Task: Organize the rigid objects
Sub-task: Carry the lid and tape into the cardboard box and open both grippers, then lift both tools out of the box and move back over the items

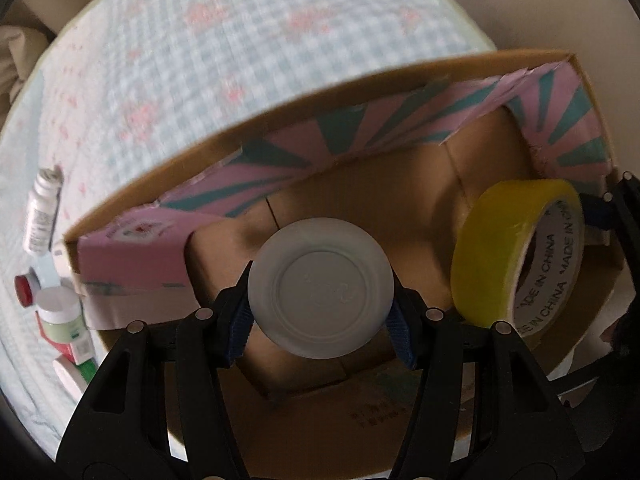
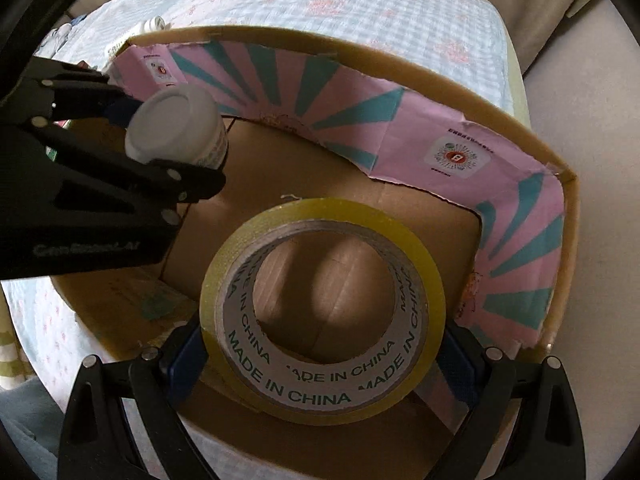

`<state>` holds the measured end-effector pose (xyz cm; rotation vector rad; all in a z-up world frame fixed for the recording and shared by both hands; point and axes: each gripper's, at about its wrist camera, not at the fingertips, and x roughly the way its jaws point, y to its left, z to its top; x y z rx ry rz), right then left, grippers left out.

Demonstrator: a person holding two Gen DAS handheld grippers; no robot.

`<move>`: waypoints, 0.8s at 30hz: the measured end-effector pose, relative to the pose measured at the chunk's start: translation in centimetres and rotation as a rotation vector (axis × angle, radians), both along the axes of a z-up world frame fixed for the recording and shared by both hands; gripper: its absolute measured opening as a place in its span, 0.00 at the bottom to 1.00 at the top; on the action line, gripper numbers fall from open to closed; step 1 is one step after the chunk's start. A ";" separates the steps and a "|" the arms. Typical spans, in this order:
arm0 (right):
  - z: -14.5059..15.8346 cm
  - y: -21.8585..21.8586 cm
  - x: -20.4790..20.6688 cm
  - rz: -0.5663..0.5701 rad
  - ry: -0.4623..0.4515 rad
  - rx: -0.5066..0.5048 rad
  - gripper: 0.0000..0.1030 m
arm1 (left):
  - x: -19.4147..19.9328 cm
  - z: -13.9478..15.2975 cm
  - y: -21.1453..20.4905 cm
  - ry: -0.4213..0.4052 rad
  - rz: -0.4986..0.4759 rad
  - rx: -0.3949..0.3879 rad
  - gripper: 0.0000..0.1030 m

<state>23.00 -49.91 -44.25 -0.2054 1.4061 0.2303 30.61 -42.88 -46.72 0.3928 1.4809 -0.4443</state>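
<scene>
My left gripper [image 1: 320,312] is shut on a white-capped bottle [image 1: 320,288] and holds it over the open cardboard box [image 1: 360,80]. It also shows in the right wrist view, where the bottle [image 2: 176,128] hangs at the box's left side. My right gripper [image 2: 320,364] is shut on a yellow tape roll [image 2: 324,308] printed "MADE IN CHINA", held above the box floor [image 2: 360,200]. The roll also shows in the left wrist view [image 1: 516,252] at the right. The box has pink and teal paper [image 2: 400,128] along its inner walls.
The box sits on a blue checked cloth [image 1: 200,60] with pink flowers. Left of the box lie a white tube [image 1: 42,212], a red-capped bottle [image 1: 26,290], a small green jar [image 1: 62,312] and red and green packets [image 1: 78,360].
</scene>
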 end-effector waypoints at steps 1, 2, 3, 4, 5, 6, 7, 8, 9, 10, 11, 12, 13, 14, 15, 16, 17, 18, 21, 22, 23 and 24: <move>0.0 -0.1 0.1 -0.001 0.001 0.004 0.94 | 0.1 -0.3 0.1 0.009 0.006 0.002 0.52; 0.0 -0.1 0.2 -0.003 0.005 0.010 0.94 | 0.1 -0.5 0.2 0.013 0.010 0.002 0.52; -0.1 -0.2 0.3 -0.004 0.009 0.016 0.94 | 0.2 -0.6 0.2 0.017 0.012 0.005 0.52; -0.1 -0.2 0.3 -0.002 0.011 0.016 0.94 | 0.2 -0.7 0.3 0.019 0.011 0.007 0.52; -0.1 -0.2 0.4 0.003 0.012 0.013 0.94 | 0.2 -0.7 0.3 0.019 0.007 0.008 0.52; 0.0 -0.1 0.4 0.011 0.007 0.009 0.94 | 0.3 -0.7 0.2 0.013 0.002 0.013 0.52; 0.0 0.0 0.4 0.015 0.003 0.009 0.94 | 0.3 -0.5 0.2 0.003 -0.006 0.016 0.52; 0.1 0.1 0.4 0.017 -0.002 0.009 0.94 | 0.4 -0.3 0.2 -0.007 -0.010 0.013 0.52; 0.3 0.1 0.2 0.014 -0.015 0.008 0.94 | 0.4 0.0 0.2 -0.025 -0.010 0.011 0.52; 0.4 0.0 0.1 0.007 -0.029 0.008 0.94 | 0.4 0.3 0.2 -0.048 -0.017 0.011 0.52; 0.7 0.2 0.2 0.001 -0.030 0.010 0.95 | 0.2 0.6 0.2 -0.058 -0.024 0.008 0.66; 0.8 0.2 0.4 -0.005 -0.007 0.014 0.95 | 0.2 0.9 0.1 -0.066 -0.032 -0.007 1.00; 0.7 0.1 0.4 -0.014 0.033 0.021 0.96 | 0.0 1.3 0.2 -0.078 -0.039 -0.017 0.99; 0.2 0.1 0.5 -0.026 0.049 0.036 1.00 | 0.0 1.5 0.2 -0.086 -0.042 -0.023 1.00; 0.5 -0.2 0.3 -0.054 0.043 0.060 1.00 | -0.1 1.7 0.3 -0.093 -0.045 -0.028 1.00; 0.8 -0.5 0.0 -0.079 0.023 0.082 1.00 | -0.3 1.8 0.3 -0.095 -0.051 -0.029 1.00; 1.1 -0.7 -0.2 -0.097 0.007 0.098 1.00 | -0.4 1.8 0.3 -0.096 -0.056 -0.029 1.00; 1.4 -0.8 -0.4 -0.111 -0.001 0.110 1.00 | -0.5 1.8 0.4 -0.099 -0.060 -0.030 1.00; 2.1 -1.2 -0.7 -0.136 -0.006 0.113 1.00 | -0.8 1.9 0.8 -0.097 -0.058 -0.046 1.00; 2.3 -1.2 -0.7 -0.136 -0.010 0.101 1.00 | -1.0 2.1 0.9 -0.101 -0.055 -0.051 1.00; 2.6 -1.1 -0.8 -0.133 -0.014 0.090 1.00 | -0.9 2.3 1.2 -0.103 -0.054 -0.056 1.00; 2.9 -1.1 -0.9 -0.134 -0.019 0.084 1.00 | -0.6 2.7 1.3 -0.103 -0.054 -0.061 1.00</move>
